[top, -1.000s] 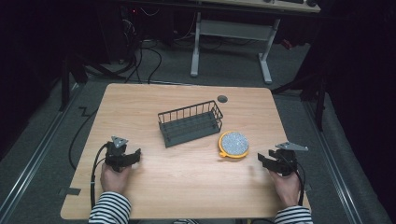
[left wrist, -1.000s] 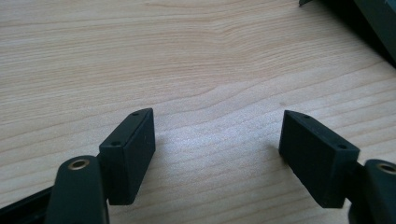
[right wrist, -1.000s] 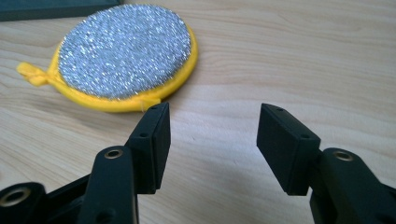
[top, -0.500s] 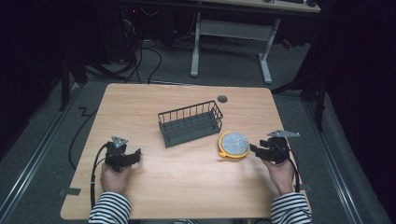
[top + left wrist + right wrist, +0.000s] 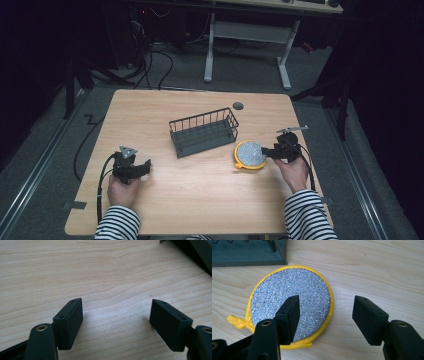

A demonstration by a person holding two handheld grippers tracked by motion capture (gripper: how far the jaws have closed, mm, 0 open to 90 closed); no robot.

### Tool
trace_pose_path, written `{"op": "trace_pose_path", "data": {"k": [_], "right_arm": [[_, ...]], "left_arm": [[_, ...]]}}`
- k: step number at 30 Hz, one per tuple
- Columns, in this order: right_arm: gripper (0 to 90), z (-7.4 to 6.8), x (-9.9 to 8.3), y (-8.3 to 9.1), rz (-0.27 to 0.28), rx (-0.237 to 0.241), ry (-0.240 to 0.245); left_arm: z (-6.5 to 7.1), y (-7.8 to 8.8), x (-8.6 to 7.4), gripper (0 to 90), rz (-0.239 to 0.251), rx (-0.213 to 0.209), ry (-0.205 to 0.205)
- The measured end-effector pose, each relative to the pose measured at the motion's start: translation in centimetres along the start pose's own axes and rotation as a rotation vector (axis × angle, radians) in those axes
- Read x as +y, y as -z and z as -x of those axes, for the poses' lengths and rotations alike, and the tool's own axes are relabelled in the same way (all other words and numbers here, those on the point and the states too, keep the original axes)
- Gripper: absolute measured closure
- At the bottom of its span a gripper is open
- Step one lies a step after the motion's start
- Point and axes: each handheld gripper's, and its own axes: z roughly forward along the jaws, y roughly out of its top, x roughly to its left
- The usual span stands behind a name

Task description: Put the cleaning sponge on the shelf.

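A round scouring pad (image 5: 250,154) with a silver face and yellow rim lies flat on the wooden table (image 5: 200,200), just right of a dark wire basket (image 5: 204,132). My right gripper (image 5: 272,152) is open at the pad's right edge; in the right gripper view one jaw hangs over the pad (image 5: 287,300) and the other over bare wood, with the gripper (image 5: 325,315) holding nothing. My left gripper (image 5: 142,167) rests low at the table's front left, open over bare wood (image 5: 116,315).
The basket's dark base (image 5: 244,252) lies just beyond the pad. A small round grey grommet (image 5: 238,105) sits near the table's far edge. A desk frame (image 5: 245,45) and cables stand on the floor behind the table.
My right gripper has moved forward and left, from the table's front right up to the scouring pad's edge. The left gripper has stayed put.
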Motion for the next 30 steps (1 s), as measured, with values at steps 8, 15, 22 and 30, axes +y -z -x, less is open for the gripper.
{"op": "trace_pose_path", "data": {"k": [8, 15, 22, 30], "right_arm": [[38.8, -0.1, 1.1, -2.1, -0.081, 0.024, -0.009], [38.4, -0.1, 1.6, -3.4, -0.122, 0.052, -0.042], [44.3, 0.4, 1.3, -4.6, -0.175, 0.124, -0.104], [70.5, 0.4, 1.2, -4.7, -0.176, 0.148, -0.085]], "left_arm": [[0.0, 0.0, 0.0, 27.2, 0.000, 0.001, -0.001], [0.0, 0.0, 0.0, 27.1, -0.001, 0.002, 0.000], [0.1, 0.0, 0.0, 27.1, -0.002, -0.002, -0.005], [0.1, 0.0, 0.0, 27.0, -0.003, -0.003, -0.006]]}}
